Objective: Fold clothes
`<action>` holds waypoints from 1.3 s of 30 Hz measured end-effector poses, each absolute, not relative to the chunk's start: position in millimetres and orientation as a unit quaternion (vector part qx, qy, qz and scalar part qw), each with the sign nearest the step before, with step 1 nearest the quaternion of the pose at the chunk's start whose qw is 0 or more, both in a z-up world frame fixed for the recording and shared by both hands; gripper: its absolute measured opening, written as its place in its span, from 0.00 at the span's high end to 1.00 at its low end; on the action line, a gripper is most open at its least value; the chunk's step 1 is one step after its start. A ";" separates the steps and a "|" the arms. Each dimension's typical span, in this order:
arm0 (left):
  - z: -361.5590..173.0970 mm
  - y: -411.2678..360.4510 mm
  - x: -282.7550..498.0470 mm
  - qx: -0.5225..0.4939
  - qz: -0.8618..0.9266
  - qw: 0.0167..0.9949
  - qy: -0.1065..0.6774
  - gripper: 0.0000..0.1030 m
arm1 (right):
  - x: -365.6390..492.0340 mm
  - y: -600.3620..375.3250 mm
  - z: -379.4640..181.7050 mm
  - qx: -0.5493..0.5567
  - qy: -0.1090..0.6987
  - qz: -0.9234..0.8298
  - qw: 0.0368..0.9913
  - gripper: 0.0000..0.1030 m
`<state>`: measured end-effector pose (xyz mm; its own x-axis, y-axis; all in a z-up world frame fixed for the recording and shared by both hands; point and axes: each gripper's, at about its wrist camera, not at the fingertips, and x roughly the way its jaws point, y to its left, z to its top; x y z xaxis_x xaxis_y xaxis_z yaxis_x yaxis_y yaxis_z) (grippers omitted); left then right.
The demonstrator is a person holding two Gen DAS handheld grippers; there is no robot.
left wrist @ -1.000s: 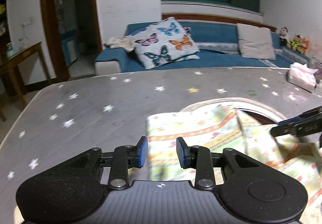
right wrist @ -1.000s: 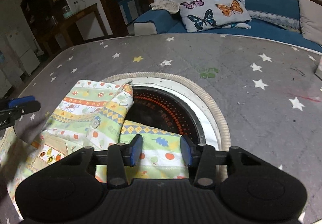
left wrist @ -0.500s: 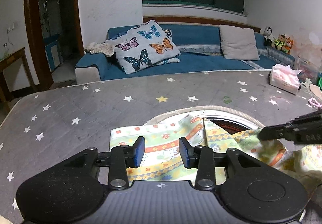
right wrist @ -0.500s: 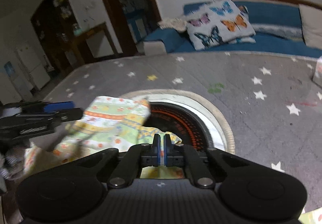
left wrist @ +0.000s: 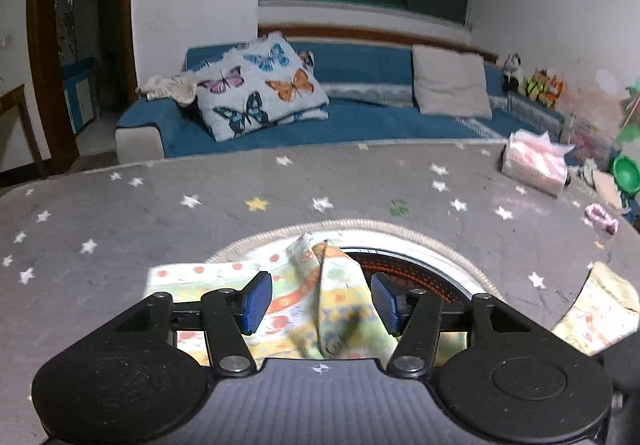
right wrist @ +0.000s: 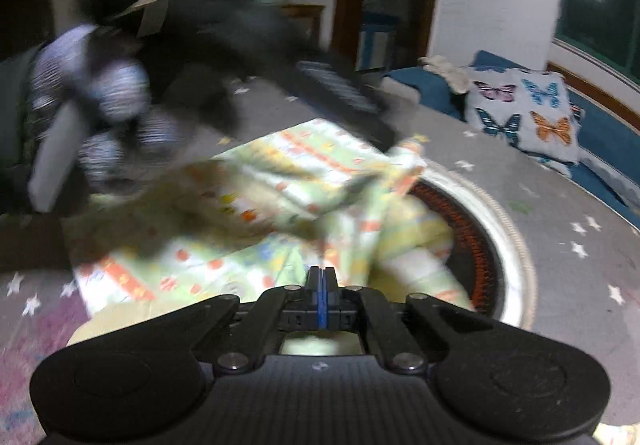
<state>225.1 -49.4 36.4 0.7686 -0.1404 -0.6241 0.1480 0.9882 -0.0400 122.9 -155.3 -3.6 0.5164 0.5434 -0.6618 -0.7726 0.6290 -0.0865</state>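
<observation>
The garment (left wrist: 336, 285) is a light green, yellow and orange patterned piece lying on the grey star-printed table (left wrist: 160, 213), partly over a round recess (left wrist: 420, 265). My left gripper (left wrist: 320, 303) stands open wide, with a raised ridge of the cloth between its blue pads. In the right wrist view the garment (right wrist: 260, 181) is blurred and bunched. My right gripper (right wrist: 322, 285) is shut on its near edge, and the cloth pulls up toward the fingertips. A lifted flap (left wrist: 596, 309) shows at the right. The left gripper (right wrist: 340, 97) and a striped gloved hand (right wrist: 100, 93) blur above the cloth.
A tissue pack (left wrist: 536, 165), a green bowl (left wrist: 626, 173) and a pink item (left wrist: 600, 217) sit at the table's right side. Behind the far edge is a blue sofa (left wrist: 360, 121) with a butterfly pillow (left wrist: 260, 85). The dark recess has a pale woven rim (right wrist: 516, 237).
My right gripper went from open to shut on the garment's edge and swung left, dragging cloth along. My left gripper opened wider and now straddles a raised ridge of cloth.
</observation>
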 end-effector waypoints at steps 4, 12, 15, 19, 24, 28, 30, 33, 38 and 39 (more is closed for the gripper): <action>15.3 -55.6 242.4 0.006 -0.075 0.930 0.361 0.67 | 124.7 -152.8 -7.4 -0.182 0.310 0.390 0.848 1.00; -9.4 -38.8 243.8 0.007 -0.058 0.922 0.384 0.86 | 144.6 -197.4 28.9 -0.081 0.300 0.363 0.879 0.97; -11.2 -31.5 240.3 0.004 -0.055 0.921 0.386 0.86 | 164.9 -216.5 37.1 -0.065 0.305 0.325 0.893 0.92; -8.4 -19.4 235.4 -0.005 -0.050 0.923 0.383 0.85 | 188.6 -228.1 28.5 -0.046 0.351 0.314 0.881 0.92; 0.0 3.1 234.4 -0.010 -0.026 0.928 0.370 0.85 | 200.1 -217.0 17.6 -0.051 0.365 0.320 0.873 0.92; 6.4 22.7 237.3 -0.011 -0.002 0.933 0.361 0.84 | 206.7 -206.6 11.3 -0.058 0.369 0.326 0.868 0.90; 6.1 32.4 241.2 -0.017 0.011 0.933 0.360 0.78 | 210.9 -202.5 7.7 -0.067 0.373 0.324 0.867 0.90; 5.6 46.9 246.9 -0.025 0.030 0.932 0.360 0.67 | 220.4 -201.3 1.9 -0.075 0.374 0.311 0.870 0.90; -0.4 58.4 255.9 -0.026 0.042 0.929 0.368 0.66 | 217.2 -195.9 11.0 -0.119 0.322 0.285 0.895 0.98; -1.9 59.0 257.0 -0.026 0.043 0.928 0.369 0.65 | 213.4 -193.8 15.3 -0.134 0.305 0.278 0.901 0.99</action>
<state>257.0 59.0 -1.9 0.7235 0.0611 -0.6876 -0.0990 0.9950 -0.0158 213.4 -193.8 15.3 0.6593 0.4197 -0.6239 -0.5836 0.8088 -0.0725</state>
